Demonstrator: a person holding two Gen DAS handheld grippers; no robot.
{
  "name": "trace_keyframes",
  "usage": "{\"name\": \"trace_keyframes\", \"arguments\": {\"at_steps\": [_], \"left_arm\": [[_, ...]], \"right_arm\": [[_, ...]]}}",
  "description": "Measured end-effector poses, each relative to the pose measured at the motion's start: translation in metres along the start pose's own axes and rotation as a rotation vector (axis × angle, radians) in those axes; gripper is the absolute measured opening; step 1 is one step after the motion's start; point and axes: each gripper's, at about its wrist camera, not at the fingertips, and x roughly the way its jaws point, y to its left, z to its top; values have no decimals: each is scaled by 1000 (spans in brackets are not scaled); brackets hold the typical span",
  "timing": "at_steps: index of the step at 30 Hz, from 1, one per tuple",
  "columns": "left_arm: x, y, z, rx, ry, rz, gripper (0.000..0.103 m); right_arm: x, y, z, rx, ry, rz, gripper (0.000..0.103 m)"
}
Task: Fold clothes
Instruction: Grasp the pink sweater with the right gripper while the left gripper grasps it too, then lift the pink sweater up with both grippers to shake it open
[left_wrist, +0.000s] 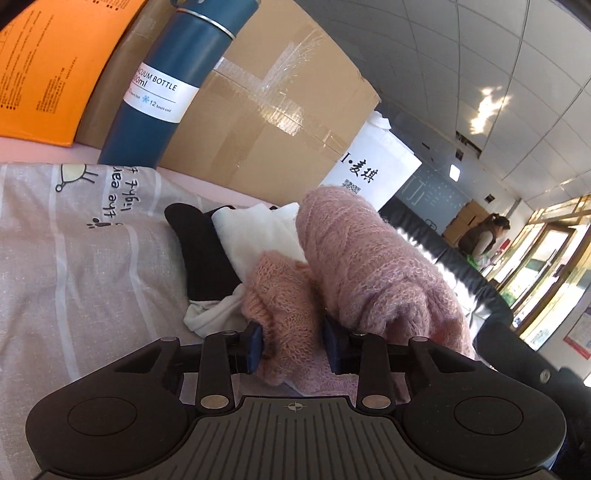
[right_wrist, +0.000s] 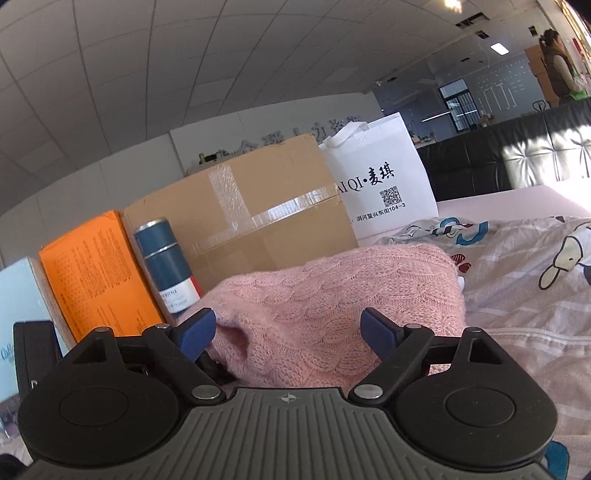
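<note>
Sweater (left_wrist: 365, 258), pink and cable-knit, is heaped on the printed bedsheet (left_wrist: 74, 240), beside a white garment (left_wrist: 258, 229) and a black one (left_wrist: 199, 247). A fold of its knit is pinched by the left gripper (left_wrist: 293, 341), whose fingers (left_wrist: 255, 345) are clenched on it. The right gripper (right_wrist: 288, 332) is released, its fingers (right_wrist: 197, 330) spread wide either side of the sweater without pressing it. With only 1 grip held, the loose, stretchy knit could be dragged into a lopsided fold, or slipped from the pinch. The bottle (left_wrist: 173, 88) just behind could be knocked over by a wide swing.
</note>
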Motion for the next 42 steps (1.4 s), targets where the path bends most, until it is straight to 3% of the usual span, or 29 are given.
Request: {"name": "trace_keyframes", "arguments": {"at_steps": [10, 17, 24, 29, 31, 33, 36, 40, 42], "left_arm": [[-1, -7, -2, 58, -9, 18, 32], [-3, -15, -5, 109, -22, 19, 31], [-7, -26, -9, 186, -43, 2, 31], [-8, -32, -12, 226, -45, -11, 31], [-7, -32, -11, 225, -40, -6, 31], [-5, -28, -10, 196, -23, 3, 33], [-3, -25, -10, 175, -5, 6, 37], [-2, -21, -9, 154, 4, 2, 37], [-2, -19, -9, 144, 2, 0, 22]], "right_arm": [[17, 17, 28, 8, 91, 85, 91], [40, 33, 41, -24, 164, 92, 96], [61, 45, 37, -95, 259, 89, 99], [77, 54, 29, -160, 309, 2, 98], [81, 53, 26, -162, 303, -41, 86], [81, 44, 25, -121, 293, -80, 49], [74, 27, 28, -48, 260, -69, 29], [52, 15, 37, 43, 176, -34, 25], [40, 12, 44, 73, 127, -19, 25]]}}
